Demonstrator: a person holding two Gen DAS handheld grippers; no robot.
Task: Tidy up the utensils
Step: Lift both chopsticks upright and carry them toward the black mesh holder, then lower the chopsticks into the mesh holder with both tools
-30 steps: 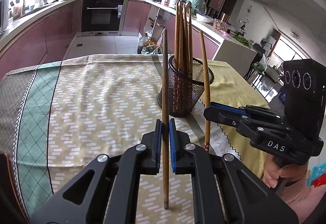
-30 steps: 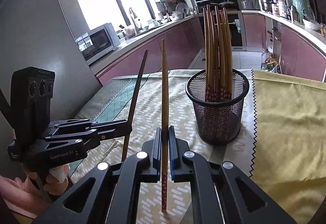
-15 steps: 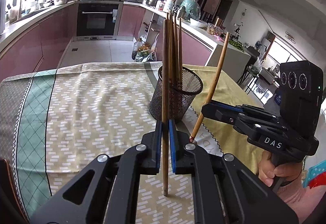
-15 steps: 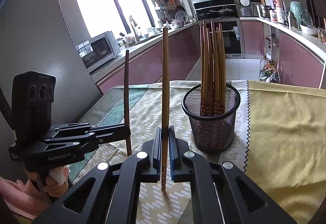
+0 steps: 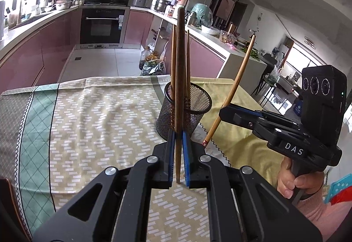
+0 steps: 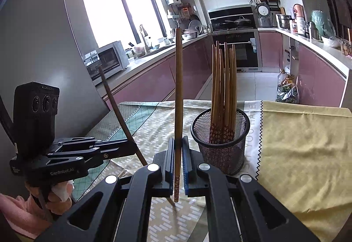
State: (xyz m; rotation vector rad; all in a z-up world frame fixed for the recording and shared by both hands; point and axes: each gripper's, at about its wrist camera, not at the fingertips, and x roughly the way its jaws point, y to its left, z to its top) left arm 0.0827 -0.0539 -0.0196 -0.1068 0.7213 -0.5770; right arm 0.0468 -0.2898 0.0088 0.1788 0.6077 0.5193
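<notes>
Each of the two tongs is closed tight on a single chopstick, and the mesh cup (image 6: 220,143) on the table (image 6: 303,149) is the landmark for both. The left tongs (image 5: 178,154) pinch a plain brown chopstick (image 5: 180,70) low on its shaft, standing nearly upright just in front of the cup, so that from the left wrist view it overlaps the sticks already inside. The right tongs (image 6: 178,160) grip a second chopstick (image 6: 178,96) near its patterned end, also close to upright, just to the left of the cup as the right wrist view shows it; from the left wrist view that stick leans to the right of the cup. The bundle (image 6: 223,88) in the cup stands with patterned ends down and tips up, filling much of the opening. The step in hand appears to be dropping these two in with the rest. To do it well, each stick should be carried above the rim one at a time, its lower end aimed at the free gap in the opening rather than at the tall tips, then lowered well inside before the pinch is released, so it slides down instead of bouncing out. Bringing both in together risks the tongs colliding, and a sideways knock could tip the light cup.
</notes>
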